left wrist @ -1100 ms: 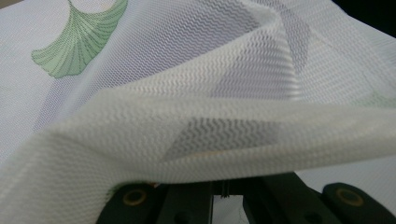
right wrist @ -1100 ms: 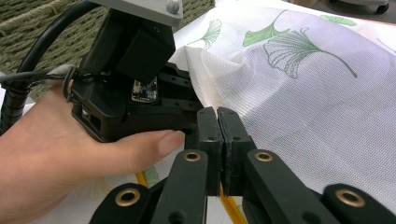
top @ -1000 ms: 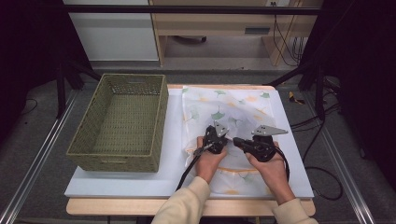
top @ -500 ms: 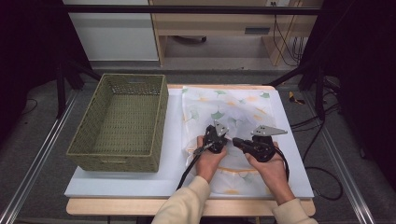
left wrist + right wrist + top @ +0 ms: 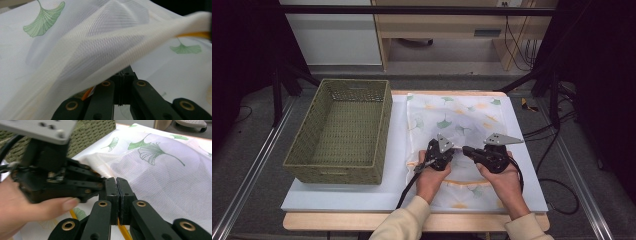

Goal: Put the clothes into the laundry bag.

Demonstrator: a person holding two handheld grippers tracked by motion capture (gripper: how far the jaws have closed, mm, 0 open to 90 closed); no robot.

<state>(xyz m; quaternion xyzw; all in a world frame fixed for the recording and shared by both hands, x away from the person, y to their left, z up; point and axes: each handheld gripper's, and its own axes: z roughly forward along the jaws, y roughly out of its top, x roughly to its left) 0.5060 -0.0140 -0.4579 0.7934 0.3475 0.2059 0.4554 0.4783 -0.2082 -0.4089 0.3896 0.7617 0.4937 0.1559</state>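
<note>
Mesh cloth [image 5: 462, 125] pinched by left gripper [image 5: 451, 148], right gripper [image 5: 466, 149].

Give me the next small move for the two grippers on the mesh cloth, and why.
Probably lift both together. The left gripper and right gripper are shut on a raised fold of the cloth, close together; most of it lies flat beside the basket.

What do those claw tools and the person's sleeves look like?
Each claw is matte black: the left claw and right claw have hinged link arms with brass-coloured pivot rings. A grey three-cornered plate tops each, a black cable trails back, and the sleeves are cream.
</note>
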